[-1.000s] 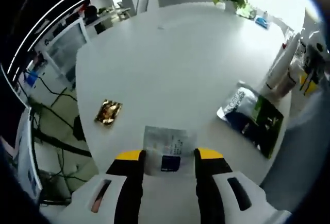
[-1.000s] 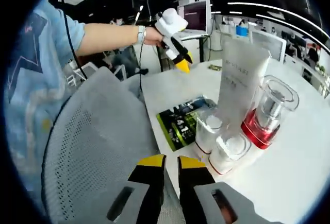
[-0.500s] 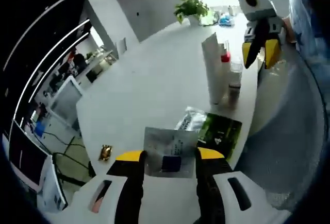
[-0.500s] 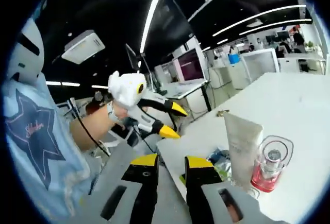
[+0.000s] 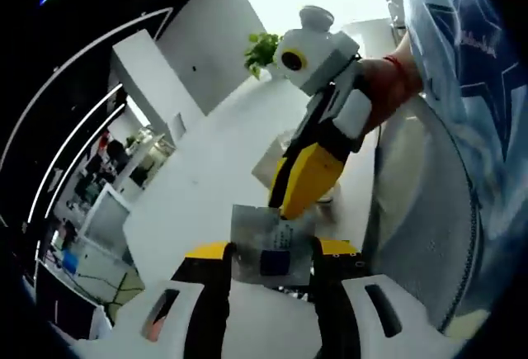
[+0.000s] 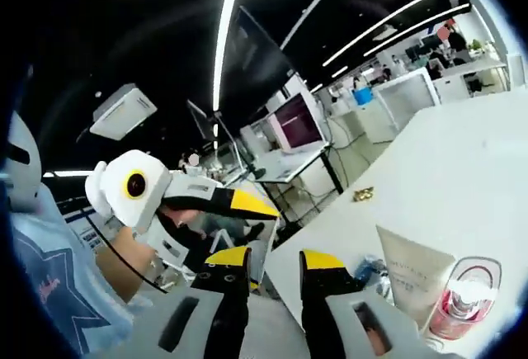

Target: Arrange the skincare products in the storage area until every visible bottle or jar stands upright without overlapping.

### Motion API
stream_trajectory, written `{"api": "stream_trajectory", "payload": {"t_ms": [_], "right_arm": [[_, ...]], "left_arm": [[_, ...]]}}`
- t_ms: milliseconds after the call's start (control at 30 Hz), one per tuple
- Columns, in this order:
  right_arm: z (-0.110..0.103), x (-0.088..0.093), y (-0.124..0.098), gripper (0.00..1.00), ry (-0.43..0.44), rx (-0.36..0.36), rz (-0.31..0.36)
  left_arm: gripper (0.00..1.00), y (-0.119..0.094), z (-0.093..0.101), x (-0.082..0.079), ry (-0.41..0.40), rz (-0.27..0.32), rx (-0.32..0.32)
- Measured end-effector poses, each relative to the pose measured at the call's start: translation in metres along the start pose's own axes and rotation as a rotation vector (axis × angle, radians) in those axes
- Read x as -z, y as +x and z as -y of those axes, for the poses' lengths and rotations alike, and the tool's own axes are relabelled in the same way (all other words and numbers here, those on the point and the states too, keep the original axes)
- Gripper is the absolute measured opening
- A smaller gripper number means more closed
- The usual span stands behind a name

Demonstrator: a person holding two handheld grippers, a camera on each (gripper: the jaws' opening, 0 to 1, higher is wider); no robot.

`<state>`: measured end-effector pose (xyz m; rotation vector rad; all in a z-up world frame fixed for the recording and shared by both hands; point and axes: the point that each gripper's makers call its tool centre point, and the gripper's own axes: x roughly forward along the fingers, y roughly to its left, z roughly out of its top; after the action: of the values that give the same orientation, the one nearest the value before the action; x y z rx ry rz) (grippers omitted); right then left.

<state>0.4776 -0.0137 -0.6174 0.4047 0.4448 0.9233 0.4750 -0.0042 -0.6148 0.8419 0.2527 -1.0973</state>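
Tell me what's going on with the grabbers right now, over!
Left gripper shut on a silver sachet, lifted off the table. Right gripper open, empty. White tube upright beside red-based bottle. Right gripper crosses close ahead of left.

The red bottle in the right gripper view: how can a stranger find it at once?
Start at the white table and go to its near edge. Right of the right gripper stands a white tube; the red bottle is beside it, clear with a red base.

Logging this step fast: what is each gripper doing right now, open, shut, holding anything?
Left gripper: shut on a silvery sachet.
Right gripper: open, holding nothing.
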Motion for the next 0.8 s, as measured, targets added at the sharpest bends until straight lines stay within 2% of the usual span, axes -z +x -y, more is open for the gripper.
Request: {"api": "stream_trajectory", "payload": {"t_ms": [67, 133, 167, 200, 233, 267, 433, 500, 567, 600, 667, 700, 733, 767, 800], "right_arm": [[0.003, 0.005, 0.003, 0.10, -0.004, 0.018, -0.021], [0.002, 0.008, 0.005, 0.01, 0.061, 0.014, -0.031], [0.002, 0.008, 0.005, 0.00, 0.088, 0.015, -0.028], [-0.002, 0.009, 0.006, 0.00, 0.126, -0.015, -0.032], [0.003, 0.013, 0.006, 0.00, 0.151, 0.011, -0.049], [0.006, 0.016, 0.007, 0.00, 0.135, 0.016, -0.053], [0.007, 0.025, 0.005, 0.00, 0.171, 0.010, -0.067], [0.009, 0.028, 0.004, 0.00, 0.168, 0.015, -0.068], [0.011, 0.031, 0.002, 0.00, 0.172, 0.014, -0.064], [0.011, 0.031, 0.001, 0.00, 0.177, 0.011, -0.058], [0.012, 0.031, 0.000, 0.00, 0.186, 0.009, -0.044], [0.012, 0.029, -0.001, 0.00, 0.182, 0.008, -0.026], [0.012, 0.028, -0.002, 0.00, 0.182, 0.005, -0.016], [0.010, 0.024, -0.003, 0.00, 0.184, -0.006, -0.001], [0.009, 0.023, -0.003, 0.00, 0.185, -0.014, 0.007]], "left_arm": [[0.42, 0.002, 0.002, -0.002, 0.029, -0.009, 0.001], [0.42, 0.005, 0.004, 0.004, 0.062, -0.047, 0.001], [0.42, 0.007, 0.005, 0.006, 0.064, -0.059, 0.006], [0.42, 0.010, 0.007, 0.011, 0.068, -0.075, 0.008], [0.42, 0.012, 0.008, 0.011, 0.068, -0.071, 0.007], [0.42, 0.013, 0.009, 0.014, 0.060, -0.074, 0.013], [0.44, 0.016, 0.017, 0.027, -0.034, -0.086, 0.071], [0.46, 0.015, 0.026, 0.038, -0.113, -0.112, 0.140], [0.46, 0.015, 0.028, 0.045, -0.246, -0.110, 0.172], [0.44, 0.016, 0.026, 0.046, -0.300, -0.089, 0.170], [0.40, 0.016, 0.018, 0.044, -0.434, 0.000, 0.169], [0.35, 0.016, 0.017, 0.043, -0.525, 0.051, 0.186], [0.31, 0.016, 0.018, 0.043, -0.580, 0.081, 0.204], [0.25, 0.015, 0.018, 0.043, -0.667, 0.114, 0.226], [0.22, 0.014, 0.018, 0.043, -0.709, 0.133, 0.239]]}}
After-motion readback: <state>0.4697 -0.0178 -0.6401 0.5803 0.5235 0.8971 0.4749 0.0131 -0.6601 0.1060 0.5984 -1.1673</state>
